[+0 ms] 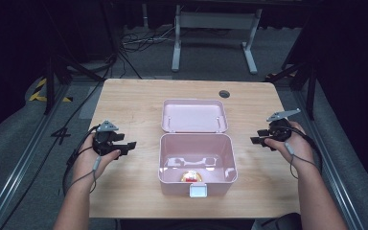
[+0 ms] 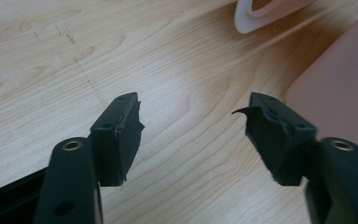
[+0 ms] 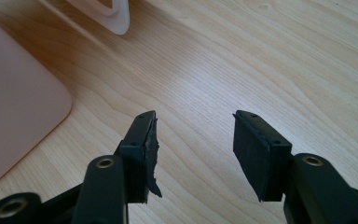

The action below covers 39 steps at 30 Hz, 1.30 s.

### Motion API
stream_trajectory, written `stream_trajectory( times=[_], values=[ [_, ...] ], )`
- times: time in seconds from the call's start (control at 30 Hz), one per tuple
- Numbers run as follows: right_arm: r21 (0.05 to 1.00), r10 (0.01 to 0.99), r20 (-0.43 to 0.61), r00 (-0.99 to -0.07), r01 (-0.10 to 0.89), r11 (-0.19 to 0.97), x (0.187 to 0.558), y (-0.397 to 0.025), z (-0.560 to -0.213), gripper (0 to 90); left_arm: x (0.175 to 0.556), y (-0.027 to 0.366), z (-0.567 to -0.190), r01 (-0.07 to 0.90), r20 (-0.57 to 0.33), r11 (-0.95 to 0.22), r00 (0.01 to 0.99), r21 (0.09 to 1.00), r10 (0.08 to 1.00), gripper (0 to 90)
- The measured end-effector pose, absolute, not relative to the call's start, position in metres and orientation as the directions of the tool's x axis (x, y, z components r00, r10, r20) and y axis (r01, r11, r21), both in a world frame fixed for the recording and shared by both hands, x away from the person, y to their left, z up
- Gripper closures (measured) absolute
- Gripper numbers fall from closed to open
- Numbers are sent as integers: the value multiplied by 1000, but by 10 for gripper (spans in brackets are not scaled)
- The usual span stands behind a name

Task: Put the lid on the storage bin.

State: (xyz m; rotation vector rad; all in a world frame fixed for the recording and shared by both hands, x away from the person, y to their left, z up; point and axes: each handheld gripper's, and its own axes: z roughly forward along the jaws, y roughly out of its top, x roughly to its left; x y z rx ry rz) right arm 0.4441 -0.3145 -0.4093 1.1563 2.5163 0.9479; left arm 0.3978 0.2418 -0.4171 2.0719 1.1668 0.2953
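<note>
A pink box point(image 1: 168, 158) stands open in the middle of the wooden table point(image 1: 134, 98), its lid point(image 1: 194, 116) laid back flat behind it. A small red and yellow object point(image 1: 190, 176) lies inside near the front wall. My left gripper point(image 1: 130, 145) is held just above the table left of the box, open, with nothing between its jaws. My right gripper point(image 1: 255, 141) hovers right of the box, open and empty too. In the left gripper view the box wall point(image 2: 340, 98) is at the right; in the right gripper view the box wall point(image 3: 14, 102) is at the left.
A white latch point(image 1: 198, 191) sticks out from the box's front. A round dark hole point(image 1: 224, 94) sits near the table's far edge. Beyond the table are a white desk frame point(image 1: 214, 33) and cables on the floor. Bare wood lies on both sides of the box.
</note>
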Motion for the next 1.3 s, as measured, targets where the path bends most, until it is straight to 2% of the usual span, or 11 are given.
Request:
stream_trajectory(
  times=[0.43, 0.6, 0.73, 1.03, 1.17, 1.3],
  values=[
    [645, 735, 61, -676, 588, 488, 435, -315, -416, 470, 416, 217, -387, 551, -96, -367, 639, 750, 763, 347],
    [633, 720, 55, -692, 582, 510, 434, -314, -420, 465, 427, 210, -373, 539, -131, -334, 651, 773, 748, 347],
    [636, 717, 53, -695, 577, 512, 432, -313, -420, 465, 433, 203, -367, 523, -121, -342, 664, 781, 738, 347],
    [646, 723, 54, -689, 577, 501, 432, -313, -419, 461, 458, 197, -363, 526, -171, -268, 642, 807, 747, 347],
    [651, 723, 47, -689, 571, 501, 431, -314, -418, 461, 472, 193, -364, 523, -152, -274, 633, 807, 759, 348],
    [657, 728, 47, -684, 570, 493, 430, -316, -417, 462, 485, 185, -366, 537, -171, -264, 629, 801, 758, 348]
  ],
)
